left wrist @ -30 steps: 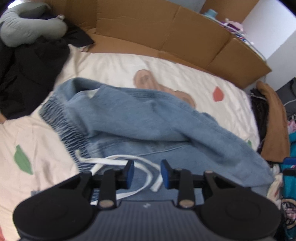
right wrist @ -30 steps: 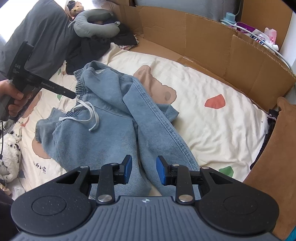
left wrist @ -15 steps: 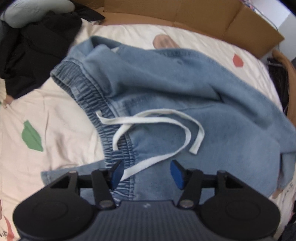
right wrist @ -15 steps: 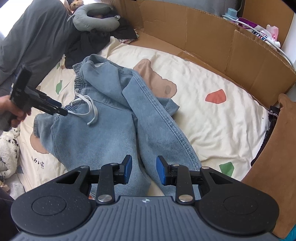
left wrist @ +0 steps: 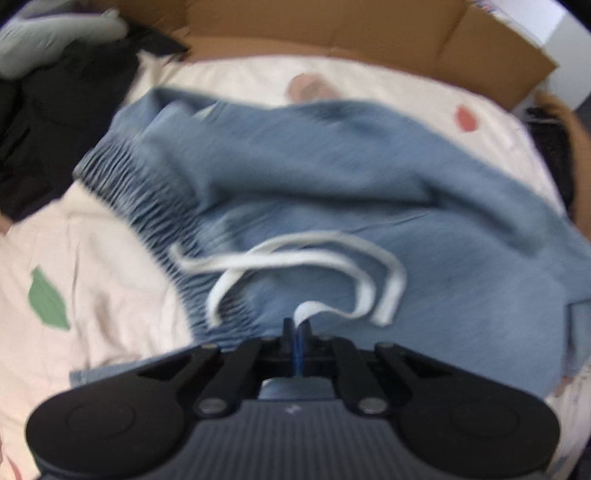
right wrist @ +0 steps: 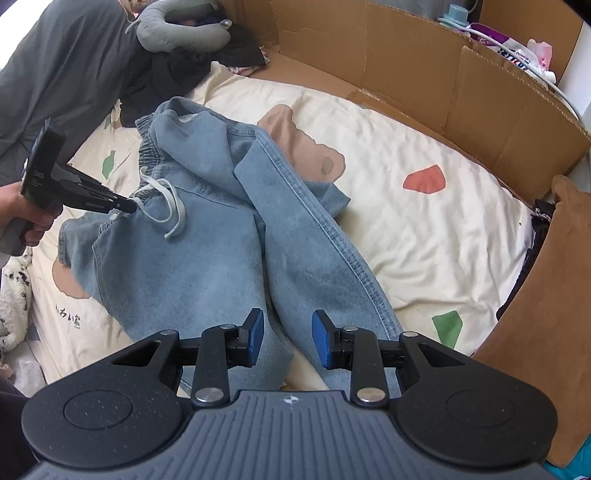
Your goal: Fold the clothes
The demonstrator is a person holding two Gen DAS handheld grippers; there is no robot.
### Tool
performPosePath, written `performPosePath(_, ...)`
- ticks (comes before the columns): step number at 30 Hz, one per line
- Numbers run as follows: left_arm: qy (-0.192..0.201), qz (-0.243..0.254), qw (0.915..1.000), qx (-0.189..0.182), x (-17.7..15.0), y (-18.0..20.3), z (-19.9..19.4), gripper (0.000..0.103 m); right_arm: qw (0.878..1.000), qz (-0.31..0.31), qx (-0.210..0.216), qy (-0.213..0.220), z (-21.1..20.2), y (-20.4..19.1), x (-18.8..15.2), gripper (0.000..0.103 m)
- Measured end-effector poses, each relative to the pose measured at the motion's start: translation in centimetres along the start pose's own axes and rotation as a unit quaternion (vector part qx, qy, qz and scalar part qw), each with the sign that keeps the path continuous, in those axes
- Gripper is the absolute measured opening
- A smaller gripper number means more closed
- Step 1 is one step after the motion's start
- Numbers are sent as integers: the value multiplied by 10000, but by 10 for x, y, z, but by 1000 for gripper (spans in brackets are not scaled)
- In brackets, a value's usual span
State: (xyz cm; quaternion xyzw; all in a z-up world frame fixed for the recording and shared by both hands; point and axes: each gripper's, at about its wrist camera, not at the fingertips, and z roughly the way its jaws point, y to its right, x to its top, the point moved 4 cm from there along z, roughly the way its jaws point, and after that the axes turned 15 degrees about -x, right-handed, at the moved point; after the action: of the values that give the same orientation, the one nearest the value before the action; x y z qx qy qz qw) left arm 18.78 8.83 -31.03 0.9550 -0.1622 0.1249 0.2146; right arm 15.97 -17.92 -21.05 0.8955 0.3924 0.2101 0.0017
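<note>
Light blue jeans [right wrist: 207, 266] lie crumpled on the cream bed sheet [right wrist: 424, 240], elastic waistband [left wrist: 147, 192] toward the left, one leg folded across the other. A white drawstring [left wrist: 295, 258] loops over the front. My left gripper [left wrist: 298, 332] is down at the waistband with its jaws pinched together, and the drawstring's end runs into them. In the right wrist view the same left gripper [right wrist: 129, 205] touches the drawstring [right wrist: 173, 206], held by a hand [right wrist: 22, 214]. My right gripper [right wrist: 287, 341] hovers open above the jeans' legs, nothing between its pads.
A cardboard wall [right wrist: 406, 66] rings the bed's far side. A black clothes pile [right wrist: 177, 70] and a grey neck pillow [right wrist: 177, 29] sit at the back left. A brown garment [right wrist: 546, 295] hangs at the right edge. A spotted plush toy [right wrist: 11, 310] lies far left.
My left gripper came down onto the waistband, spread wider, then shut on the drawstring's end. The right gripper has stayed where it was, still open.
</note>
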Motion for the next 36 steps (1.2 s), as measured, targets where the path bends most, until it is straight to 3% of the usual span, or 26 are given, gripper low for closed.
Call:
performPosePath(6,319,-78,9966,-755,27,40,-18,2,10000,-52,-2,56,-6,-3,2,36)
performPosePath(8,310,-121,9943,-1014,35,53,-19,16,10000,-7,-2,78,-10,-3,2,36)
performPosePath(10,382,25,9943,-995,37,64,-23,52,9999,17,24,122,-14,-3,3,36)
performPosePath(11,424,101,9944,-958,37,68,-26,55,9999,12,24,153,-17,-4,3,36)
performPosePath(14,462,141,9946,-915,34,70,-34,55,9997,16,5,232,-26,-6,5,36)
performPosePath(20,564,-226,9962,-630,15,38,-55,55,9995,-63,-69,287,-34,-16,6,36)
performPosePath(27,657,-900,9936,-178,-40,-8,-73,48,9996,27,139,243,-22,-48,-5,36)
performPosePath(36,513,-1956,9791,-231,-115,-49,-62,39,9994,119,324,-29,2,-84,-36,36)
